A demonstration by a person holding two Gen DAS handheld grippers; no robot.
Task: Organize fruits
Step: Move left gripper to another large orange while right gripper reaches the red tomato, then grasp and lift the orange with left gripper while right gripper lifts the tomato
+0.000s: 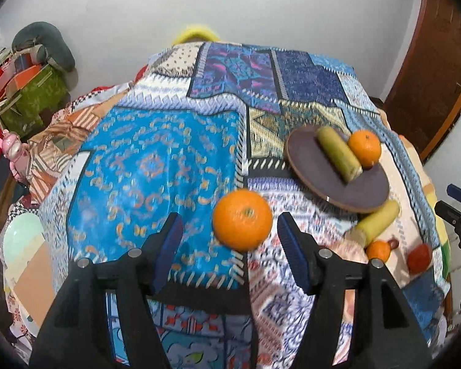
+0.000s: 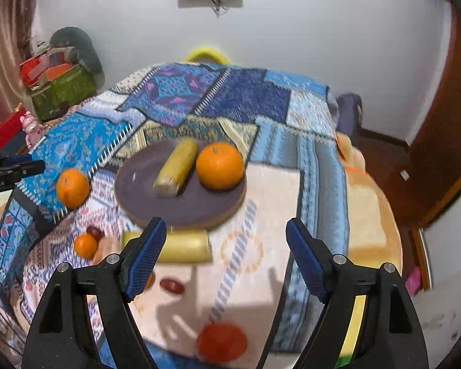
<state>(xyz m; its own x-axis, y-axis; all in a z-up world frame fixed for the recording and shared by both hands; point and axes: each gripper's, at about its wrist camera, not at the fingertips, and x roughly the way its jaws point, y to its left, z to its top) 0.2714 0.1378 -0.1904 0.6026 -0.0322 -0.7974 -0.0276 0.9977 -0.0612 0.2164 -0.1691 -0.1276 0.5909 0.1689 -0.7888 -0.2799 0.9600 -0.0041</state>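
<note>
A dark round plate (image 1: 319,169) (image 2: 144,184) on the patchwork cloth holds a yellow-green banana piece (image 1: 339,153) (image 2: 175,167) and an orange (image 1: 364,147) (image 2: 219,166). A loose orange (image 1: 242,219) (image 2: 72,187) lies on the cloth between the fingers of my open, empty left gripper (image 1: 230,230). My right gripper (image 2: 226,246) is open and empty above the cloth, in front of the plate. A second banana piece (image 1: 376,223) (image 2: 184,246), a small orange (image 1: 378,250) (image 2: 85,245), a dark date (image 2: 172,286) and a red fruit (image 1: 418,258) (image 2: 221,341) lie loose near it.
The table (image 1: 156,166) is draped in a blue patchwork cloth that falls off all edges. A green box with clutter (image 1: 33,98) (image 2: 61,89) stands at the far left. A wooden door (image 1: 439,61) is at the right. A white wall is behind.
</note>
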